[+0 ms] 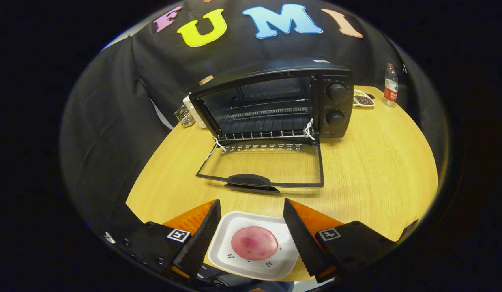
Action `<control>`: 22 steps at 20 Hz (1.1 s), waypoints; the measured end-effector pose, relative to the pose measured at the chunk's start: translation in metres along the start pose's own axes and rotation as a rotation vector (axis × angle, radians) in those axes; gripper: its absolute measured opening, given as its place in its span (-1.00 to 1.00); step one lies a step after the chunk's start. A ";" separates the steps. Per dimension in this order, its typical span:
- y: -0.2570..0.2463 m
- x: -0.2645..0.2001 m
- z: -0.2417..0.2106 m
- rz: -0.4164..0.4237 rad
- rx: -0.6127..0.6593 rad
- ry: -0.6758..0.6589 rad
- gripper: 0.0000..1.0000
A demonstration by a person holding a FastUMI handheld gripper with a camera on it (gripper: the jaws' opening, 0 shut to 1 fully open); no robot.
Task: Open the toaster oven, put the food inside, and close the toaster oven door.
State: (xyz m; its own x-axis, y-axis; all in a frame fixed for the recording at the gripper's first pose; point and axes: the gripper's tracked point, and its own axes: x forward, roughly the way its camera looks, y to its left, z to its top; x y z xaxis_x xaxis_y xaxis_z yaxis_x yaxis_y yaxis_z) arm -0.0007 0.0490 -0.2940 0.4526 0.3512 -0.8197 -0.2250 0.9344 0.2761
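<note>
From where I sit, my gripper (251, 227) is spread wide, its two fingers standing either side of a white square plate (239, 265) without pressing on it; I see a gap between each finger and the plate's rim, so I have hold of nothing. On that plate, between the fingers, lies the food (254, 242), a round pink bun-like piece with darker blotches, and a few small dark specks dot the plate around it. Each finger base carries a small square black-and-white marker. Just ahead of the fingertips, on the wooden bench (376, 174), the toaster oven door (263, 166) lies folded down flat, its dark handle (249, 180) nearest me and bare bench between it and the plate. White string is tied at both hinge corners. Beyond the door the toaster oven (275, 101) stands open, black, with a wire rack (267, 134) at its mouth and two knobs on its right panel; I cannot read the markings there. Left of the oven sit a small wire holder (184, 115) and a white block. Far off to the right are a shallow dish (362, 99) of dark bits and a clear bottle (391, 85) with a red label, too small to read.
</note>
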 end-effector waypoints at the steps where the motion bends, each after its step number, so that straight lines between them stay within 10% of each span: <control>1: -0.008 -0.002 -0.002 -0.001 -0.003 0.021 0.97; 17: -0.042 -0.014 -0.084 0.088 0.144 0.448 0.97; 22: -0.044 -0.008 -0.096 0.085 0.163 0.498 0.39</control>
State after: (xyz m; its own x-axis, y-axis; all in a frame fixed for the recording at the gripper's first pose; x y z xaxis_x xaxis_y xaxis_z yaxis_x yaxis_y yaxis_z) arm -0.0778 -0.0006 -0.3475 -0.0355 0.3928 -0.9189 -0.0879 0.9147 0.3944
